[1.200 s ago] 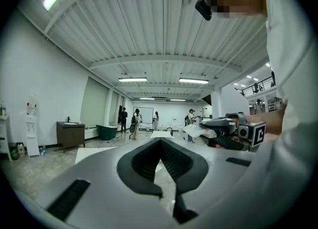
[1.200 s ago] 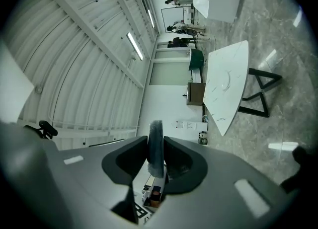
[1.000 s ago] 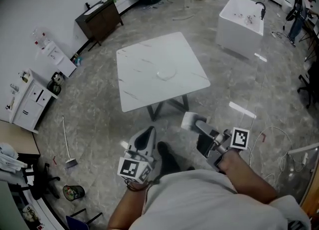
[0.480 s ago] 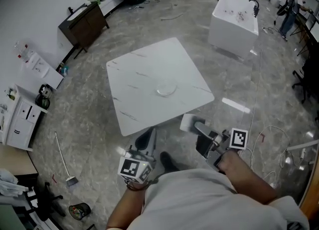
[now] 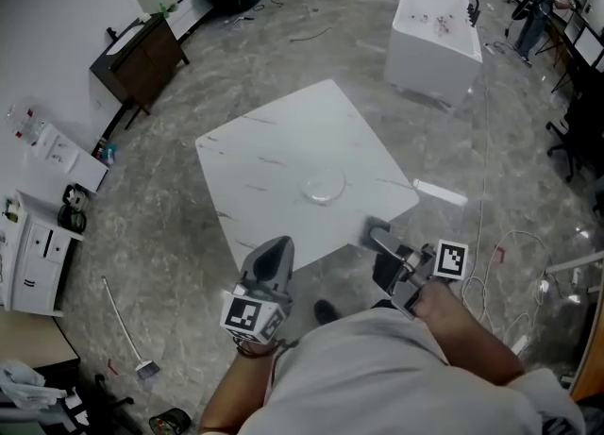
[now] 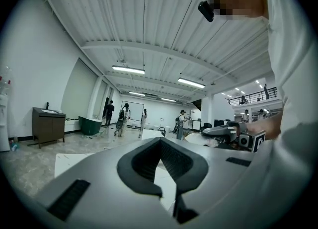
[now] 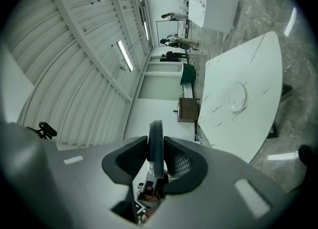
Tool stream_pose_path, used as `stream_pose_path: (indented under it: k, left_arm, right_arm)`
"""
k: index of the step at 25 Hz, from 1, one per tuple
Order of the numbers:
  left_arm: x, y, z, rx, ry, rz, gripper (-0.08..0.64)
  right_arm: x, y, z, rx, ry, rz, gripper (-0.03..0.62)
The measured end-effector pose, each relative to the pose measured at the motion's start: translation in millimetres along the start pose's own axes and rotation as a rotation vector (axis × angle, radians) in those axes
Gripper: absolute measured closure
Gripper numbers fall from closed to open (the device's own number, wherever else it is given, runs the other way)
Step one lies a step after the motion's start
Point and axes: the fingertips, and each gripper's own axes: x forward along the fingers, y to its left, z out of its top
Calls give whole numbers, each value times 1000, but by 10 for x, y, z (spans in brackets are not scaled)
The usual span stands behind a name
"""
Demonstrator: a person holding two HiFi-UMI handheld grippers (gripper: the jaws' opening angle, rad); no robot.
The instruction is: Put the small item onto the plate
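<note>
So, closest in: the right gripper (image 7: 155, 149) is clamped on the small item (image 7: 156, 133), a thin grey slab standing on edge between the pads and poking out past the tips. The left gripper (image 6: 160, 141) has its jaws pressed together with nothing in them. Just beyond both sets of tips is the near edge of the white table (image 5: 274, 150). The clear plate (image 5: 323, 186) sits mid-table, ahead of the right jaws and a bit to their left, well apart from them. I'd call this the carry step: item in hand, not delivered. Next move, I reckon, is getting the right jaws out over the plate, lowering, then letting go gently.
</note>
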Motion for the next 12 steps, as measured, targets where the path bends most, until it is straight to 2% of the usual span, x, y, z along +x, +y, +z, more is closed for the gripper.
stream_pose_path:
  k: [7, 12]
  left_arm:
    - [307, 216, 21, -5, 12, 3, 554]
    - [544, 374, 1, 3, 27, 72, 554]
  right_arm:
    - [368, -216, 310, 4, 32, -23, 494]
    - [634, -559, 695, -28, 114, -61, 494]
